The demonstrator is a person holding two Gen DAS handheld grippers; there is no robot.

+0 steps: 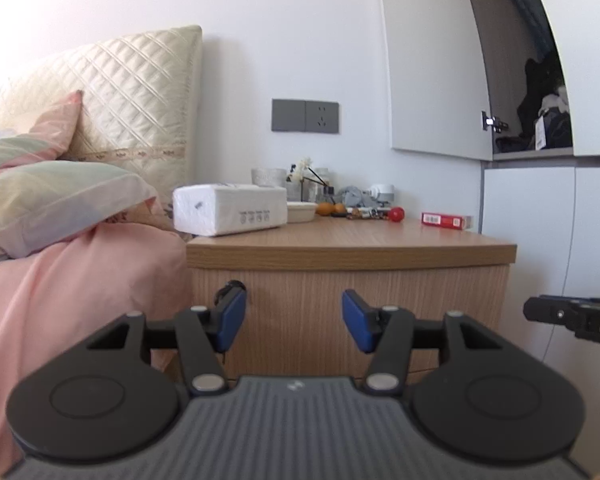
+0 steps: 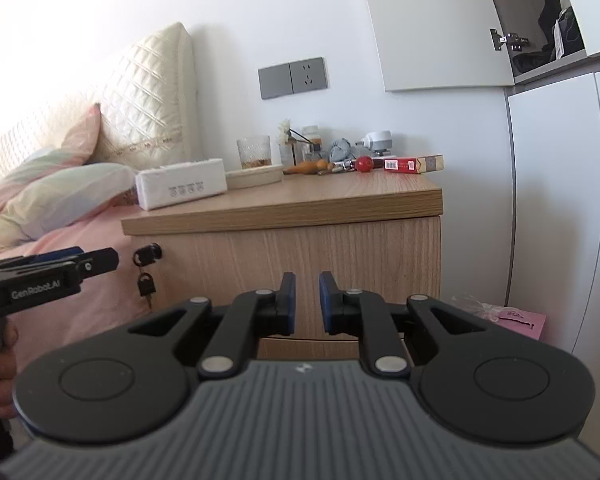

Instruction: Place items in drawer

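A wooden nightstand stands by the bed; its closed top drawer front point(image 1: 340, 280) point(image 2: 340, 248) has a lock with keys point(image 2: 146, 264) at its upper left. On top lie a red box point(image 1: 446, 220) point(image 2: 412, 165), a red ball point(image 1: 396, 213) point(image 2: 365, 163), orange fruit point(image 1: 329, 209) and a white tissue pack point(image 1: 230, 208) point(image 2: 180, 189). My left gripper point(image 1: 294, 320) is open and empty, facing the drawer front. My right gripper point(image 2: 307, 304) is open only a narrow gap, empty, also facing the drawer; the left gripper shows at its left point(image 2: 100, 260).
A bed with pink sheets point(image 1: 72, 288) and pillows point(image 1: 60, 200) is left of the nightstand. A glass cup point(image 2: 254, 152), a dish point(image 2: 256, 174) and small clutter stand at the back of the top. White wardrobe doors point(image 2: 552, 200) are on the right; a pink bag point(image 2: 520, 320) lies on the floor.
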